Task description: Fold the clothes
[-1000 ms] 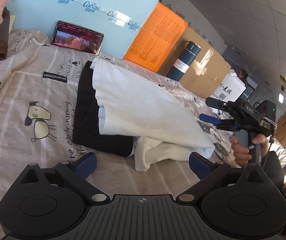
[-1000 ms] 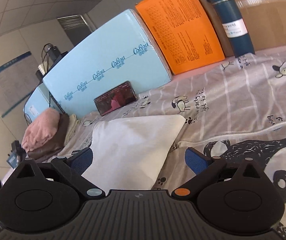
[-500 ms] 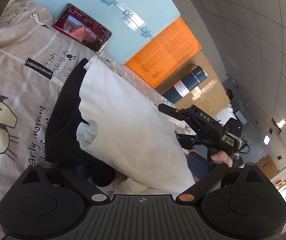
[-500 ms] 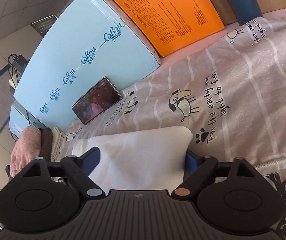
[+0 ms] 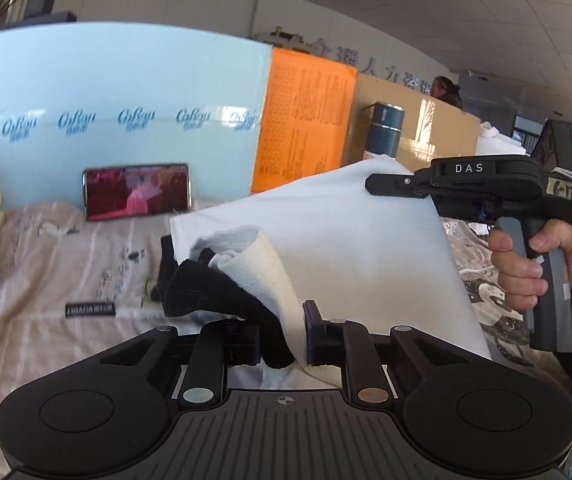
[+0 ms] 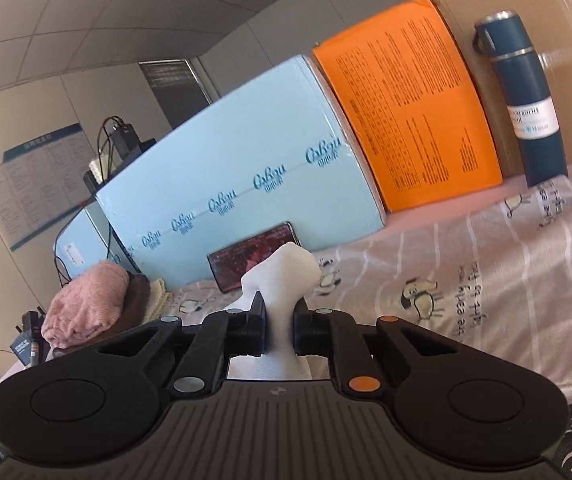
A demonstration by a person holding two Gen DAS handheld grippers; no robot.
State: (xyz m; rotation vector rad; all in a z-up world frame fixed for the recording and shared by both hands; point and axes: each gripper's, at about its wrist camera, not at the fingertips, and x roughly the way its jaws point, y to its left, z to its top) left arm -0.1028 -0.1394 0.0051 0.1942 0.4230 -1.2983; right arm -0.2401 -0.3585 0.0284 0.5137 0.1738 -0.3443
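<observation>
- The left gripper point(image 5: 282, 338) is clamped shut on a bunched end of the white garment point(image 5: 325, 232), with a fold of black garment point(image 5: 202, 288) pinched in beside it; both cloths fill the narrow gap between the pads.
- The right gripper point(image 6: 279, 330) is closed tight on another corner of the white garment point(image 6: 282, 276), which pokes up above the fingers in a small knob.
- In the left wrist view the right gripper point(image 5: 389, 184) sits at the garment's upper right corner, gripped by the person's hand point(image 5: 533, 260).
- Two corners held apart like this stretch the white cloth into a flat raised sheet above the bed point(image 5: 46, 272), likely so it can be laid over in a clean fold without creasing.
- The black cloth caught in the left grip looks accidental, or the two layers are being moved as one; I cannot tell which.
- A phone point(image 5: 137, 191) leans on the blue box point(image 5: 118, 96) at the bed's far edge, with an orange box point(image 6: 405, 100) and a blue bottle point(image 6: 521, 96) further right, all well apart from the work.
- Folded clothes, a pink knit point(image 6: 86, 304) on top, are stacked at the bed's far left corner, presumably finished pieces.
</observation>
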